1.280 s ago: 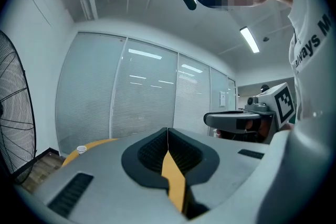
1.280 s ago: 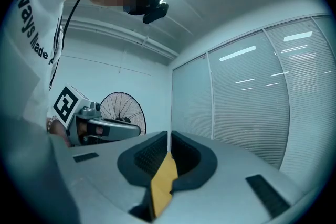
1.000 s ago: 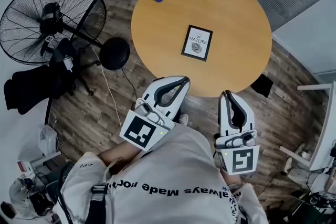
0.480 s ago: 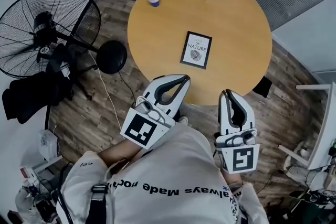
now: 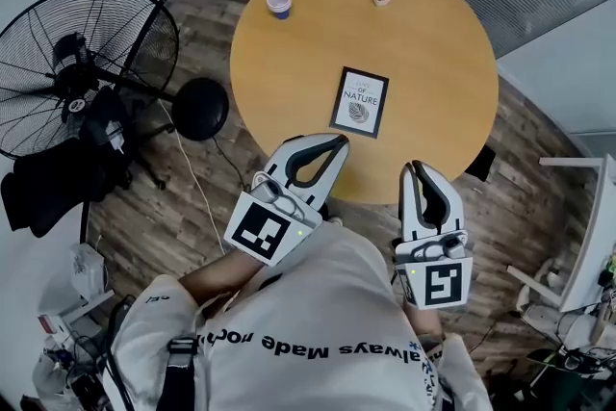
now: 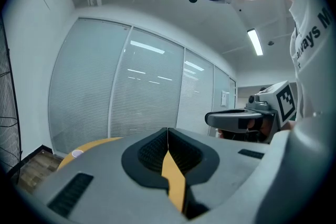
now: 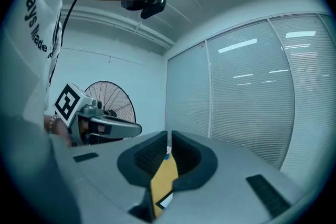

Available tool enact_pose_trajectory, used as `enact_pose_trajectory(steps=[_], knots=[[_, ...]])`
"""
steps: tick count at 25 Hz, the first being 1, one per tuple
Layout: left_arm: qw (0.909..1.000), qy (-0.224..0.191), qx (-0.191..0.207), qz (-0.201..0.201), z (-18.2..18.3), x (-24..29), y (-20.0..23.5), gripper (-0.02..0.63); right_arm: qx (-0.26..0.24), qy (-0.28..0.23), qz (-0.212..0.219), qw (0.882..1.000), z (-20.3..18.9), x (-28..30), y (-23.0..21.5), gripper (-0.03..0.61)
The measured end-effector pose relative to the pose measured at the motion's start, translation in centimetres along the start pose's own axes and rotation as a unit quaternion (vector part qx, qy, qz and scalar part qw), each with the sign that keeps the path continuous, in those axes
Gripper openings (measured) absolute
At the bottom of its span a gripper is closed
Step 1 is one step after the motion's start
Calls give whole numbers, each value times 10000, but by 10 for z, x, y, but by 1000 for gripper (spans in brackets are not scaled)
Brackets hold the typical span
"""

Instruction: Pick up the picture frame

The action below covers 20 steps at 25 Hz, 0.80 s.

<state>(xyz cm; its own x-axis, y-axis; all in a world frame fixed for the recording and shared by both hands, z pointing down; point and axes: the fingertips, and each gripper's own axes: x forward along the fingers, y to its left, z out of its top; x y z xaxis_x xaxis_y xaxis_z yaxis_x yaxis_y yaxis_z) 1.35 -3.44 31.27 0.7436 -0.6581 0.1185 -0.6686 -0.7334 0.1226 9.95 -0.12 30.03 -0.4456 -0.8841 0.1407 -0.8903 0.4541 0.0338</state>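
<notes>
Change: in the head view the frame (image 5: 359, 102) shows lower and closer to my 2 grippers than 1 second ago. The table (image 5: 289, 63) slid the same way, so I judge that I stepped nearer, not that the frame moved.
Frame: it lies flat on the table, print side up, toward the near edge, with nothing touching it.
Left gripper (image 5: 337, 147): jaws are pressed together with nothing between them. The tip shows over the near table edge, apart from the frame.
Right gripper (image 5: 415, 170): jaws are closed to a thin slit and hold nothing. It also sits at the near edge and has hardly shifted.
Meaning: this is only the approach, and the grasp is not begun.
Next: I must release 1 pair of jaws before reaching in.
Risk: a flat frame offers little edge to catch.
</notes>
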Motion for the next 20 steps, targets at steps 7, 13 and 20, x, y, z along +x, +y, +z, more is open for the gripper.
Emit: enact_pose_trajectory(steps=[7,13,20], knots=[[9998,134,-109,-61,-14,18,23,28,-12,121,3,9999,-14,29,-5,48],[9990,406,-160,-105,-36,34,42,29,29,334,-67,9994,-36,50,-14,48],[9973,682,-245,-118,-62,49,53,29,68,576,-72,9983,-65,62,-22,48]])
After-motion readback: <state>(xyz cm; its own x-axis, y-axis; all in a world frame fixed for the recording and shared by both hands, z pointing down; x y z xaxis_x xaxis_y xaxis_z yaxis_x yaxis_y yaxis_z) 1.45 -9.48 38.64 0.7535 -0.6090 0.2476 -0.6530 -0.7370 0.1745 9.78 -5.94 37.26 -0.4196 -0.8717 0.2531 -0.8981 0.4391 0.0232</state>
